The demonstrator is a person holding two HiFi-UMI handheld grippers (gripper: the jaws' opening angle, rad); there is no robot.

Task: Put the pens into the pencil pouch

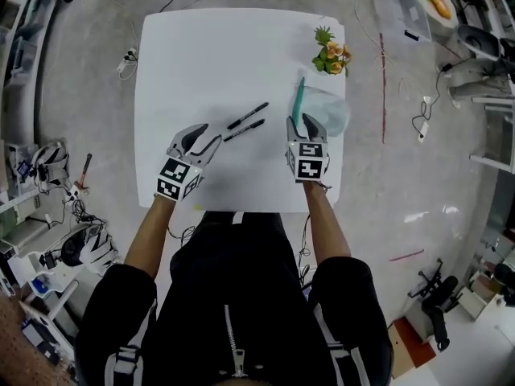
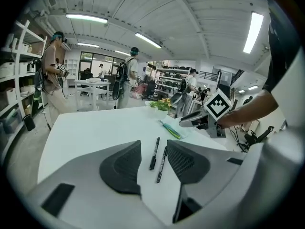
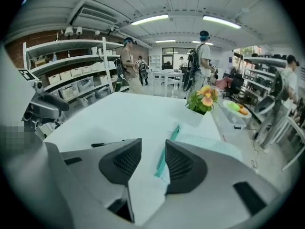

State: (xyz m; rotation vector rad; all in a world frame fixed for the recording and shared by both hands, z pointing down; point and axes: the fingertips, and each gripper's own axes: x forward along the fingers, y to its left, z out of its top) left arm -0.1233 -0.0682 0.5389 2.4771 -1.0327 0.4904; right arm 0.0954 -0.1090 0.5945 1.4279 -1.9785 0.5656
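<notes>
1. While both grippers hang low over the white table, neither holds anything; left gripper has jaws wide apart, pads bare; right gripper has jaws apart too, pads pressing on nothing.
2. Far pen and near pen, both black, lie side by side and near-parallel just ahead of the left gripper's tips; in the left gripper view both show through the jaw gap, flat on the table, clear of both pads.
3. Both lie off to the left of the right gripper; in the right gripper view a pen shows past its left jaw; cannot tell which one.
4. Pouch, clear with a teal zipper, lies flat under and ahead of the right gripper; the zipper's near end sits in that jaw gap, close by the right pad; touching or not, cannot tell; from the left gripper the pouch is ahead and to the right, past the pens.
5. Pens are outside the pouch and apart from it.
6. Plant stands beyond the pouch, straight ahead of the right gripper, at the table's far edge.
7. People and shelving show behind the table in both gripper views.
</notes>
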